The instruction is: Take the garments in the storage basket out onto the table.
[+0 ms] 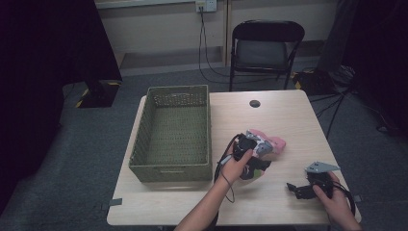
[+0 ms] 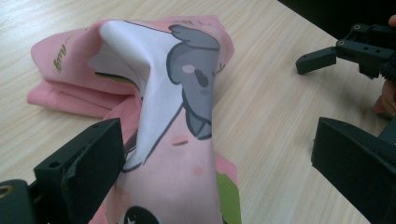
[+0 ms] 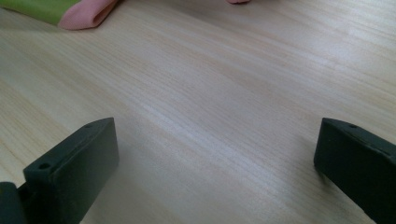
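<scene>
Right gripper (image 1: pixel 294 188) rests near the table's (image 1: pixel 284 120) front right corner, jaws wide apart. Left gripper (image 2: pixel 215 163), jaws apart, stands around the pink koala cloth (image 2: pixel 187 93) mid-table. Beyond, a green basket (image 1: pixel 139 144) sits along the left edge.

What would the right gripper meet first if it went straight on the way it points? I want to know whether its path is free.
The right gripper, jaws open, points left over bare table. Going straight on, it would probably first meet the pink cloth at the left gripper; depth is hard to judge.
</scene>
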